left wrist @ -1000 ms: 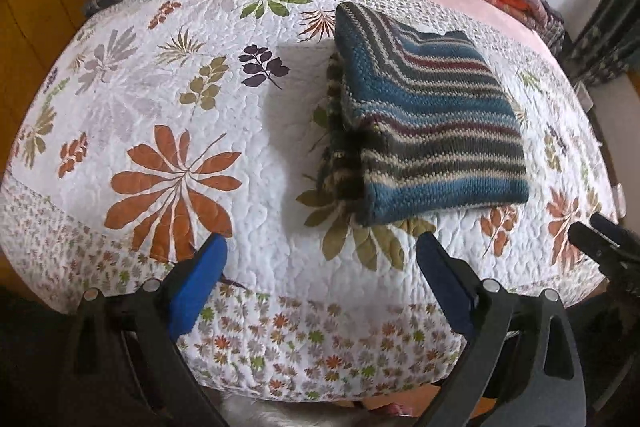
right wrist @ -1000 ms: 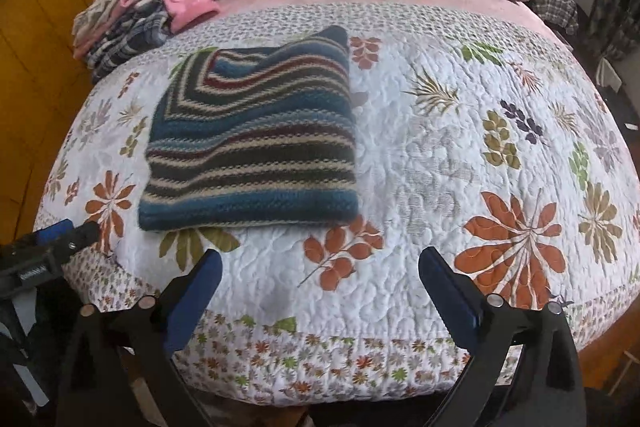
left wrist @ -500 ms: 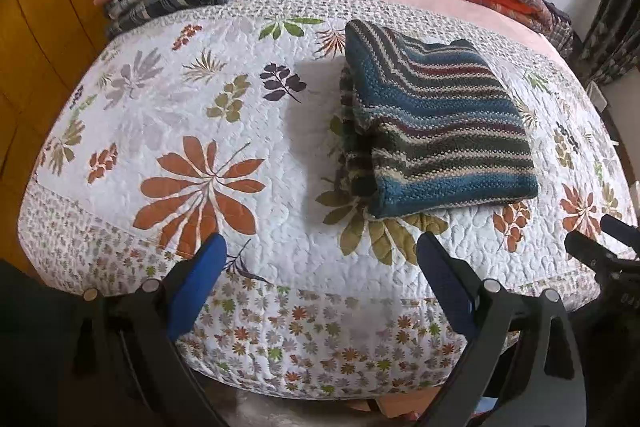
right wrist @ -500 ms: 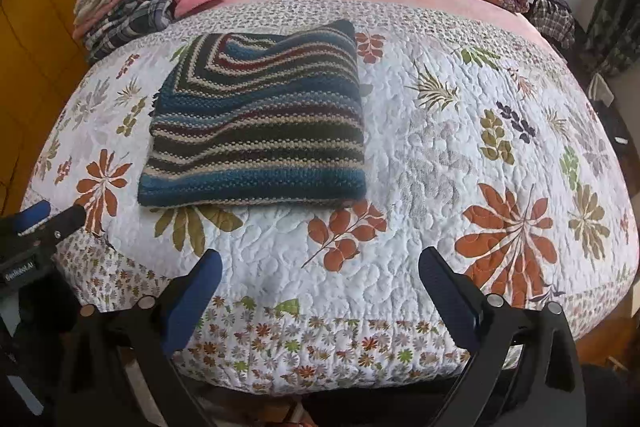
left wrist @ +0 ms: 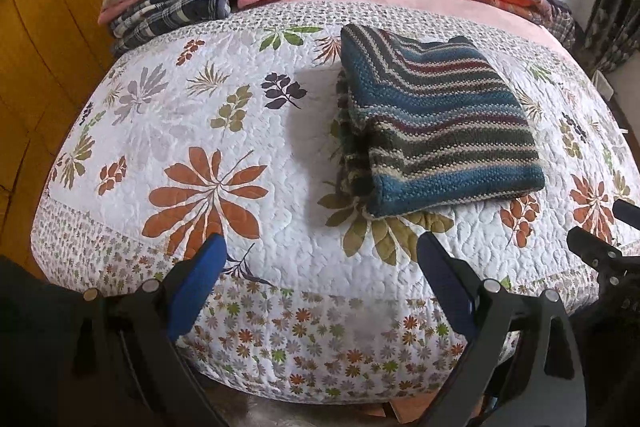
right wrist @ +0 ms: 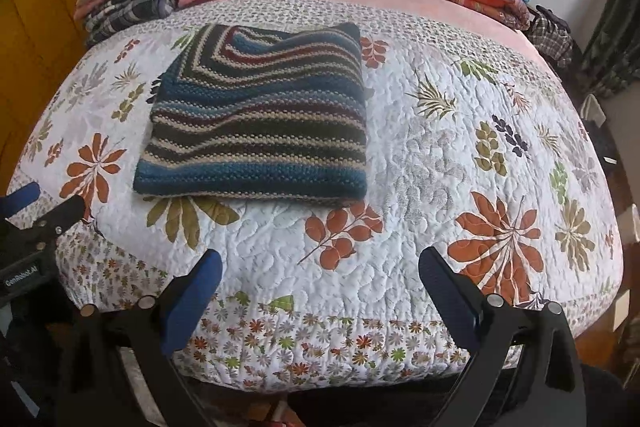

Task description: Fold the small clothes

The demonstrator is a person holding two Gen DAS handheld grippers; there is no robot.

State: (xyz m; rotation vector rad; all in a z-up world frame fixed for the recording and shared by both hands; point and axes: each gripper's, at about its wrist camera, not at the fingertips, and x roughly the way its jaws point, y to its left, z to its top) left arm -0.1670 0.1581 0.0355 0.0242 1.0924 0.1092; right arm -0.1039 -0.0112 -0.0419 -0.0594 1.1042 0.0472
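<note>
A folded striped sweater lies on the quilt, ahead and right of the left gripper, ahead and left of the right gripper. Both hang empty, fingers wide apart, about equally near.

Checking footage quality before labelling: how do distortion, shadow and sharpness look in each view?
Left wrist: fisheye bulges the quilt, dark corners, the sweater casts a soft shadow to its left, a blurred patch low on the quilt border. Right wrist: same bulge and dark corners, even light, sweater sharp.
</note>
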